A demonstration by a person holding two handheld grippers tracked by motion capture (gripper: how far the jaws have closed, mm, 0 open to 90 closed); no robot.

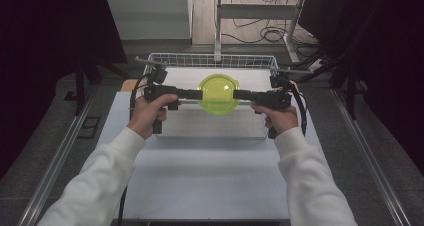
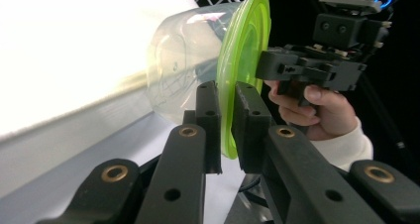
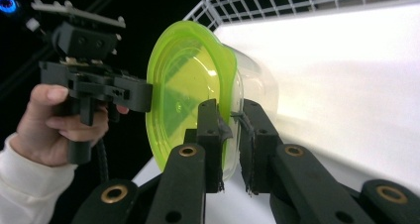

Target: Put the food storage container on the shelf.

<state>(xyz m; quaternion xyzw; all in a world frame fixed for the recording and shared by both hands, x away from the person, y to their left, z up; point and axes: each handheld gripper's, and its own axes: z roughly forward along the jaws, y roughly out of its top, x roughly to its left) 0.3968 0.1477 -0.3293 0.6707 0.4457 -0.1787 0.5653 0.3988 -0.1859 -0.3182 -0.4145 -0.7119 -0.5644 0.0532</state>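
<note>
One clear plastic container (image 1: 218, 97) w/ a lime-green lid (image 1: 218, 92), held in the air betw. two grippers above a wire basket (image 1: 212, 61) on a white table (image 1: 210, 176). Lid faces up toward the high camera; container body points down. Left gripper (image 1: 199, 94) clamps the lid rim on one side, right gripper (image 1: 236, 94) on the opposite side. Both jaws closed on the rim. Two hands, white sleeves.

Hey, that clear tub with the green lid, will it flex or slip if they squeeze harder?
The tub looks thin, clear and empty, so probably light and apt to flex. Each claw pinches just the lid rim, left and right, so it may twist or slip.
</note>
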